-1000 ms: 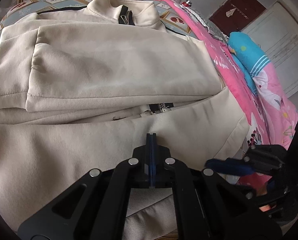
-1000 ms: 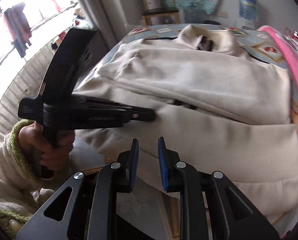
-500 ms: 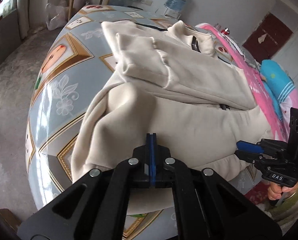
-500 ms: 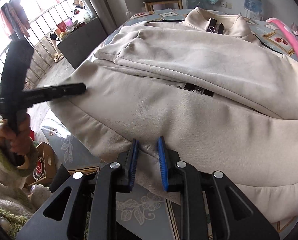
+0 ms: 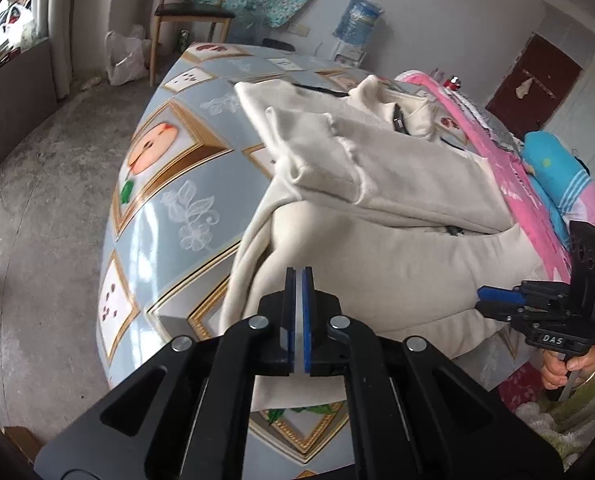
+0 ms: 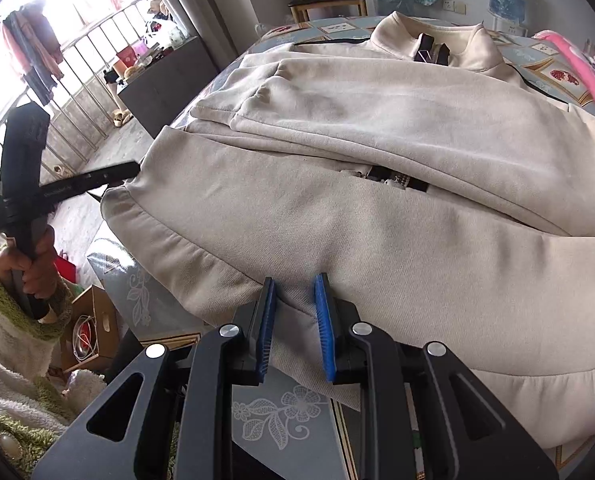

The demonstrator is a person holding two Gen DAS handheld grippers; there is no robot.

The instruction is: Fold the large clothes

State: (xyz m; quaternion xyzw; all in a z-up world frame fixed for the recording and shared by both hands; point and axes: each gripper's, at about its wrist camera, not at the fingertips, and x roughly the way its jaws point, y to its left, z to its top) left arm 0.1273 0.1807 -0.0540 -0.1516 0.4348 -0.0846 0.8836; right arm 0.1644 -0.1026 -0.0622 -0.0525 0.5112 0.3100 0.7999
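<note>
Cream jacket is laid flat on the patterned table, sleeves folded across the front. Left hand-held gripper is seen pressed together at the hem corner. Hem fabric is bunched between the slightly parted pads of the right hand-held gripper; clamping cannot be told

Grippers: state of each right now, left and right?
Left gripper: jaws shut; a pale sliver shows between the pads, but whether it pinches the cream jacket cannot be told.
Right gripper: jaws partly open, the jacket's hem between them; grip cannot be told.
</note>
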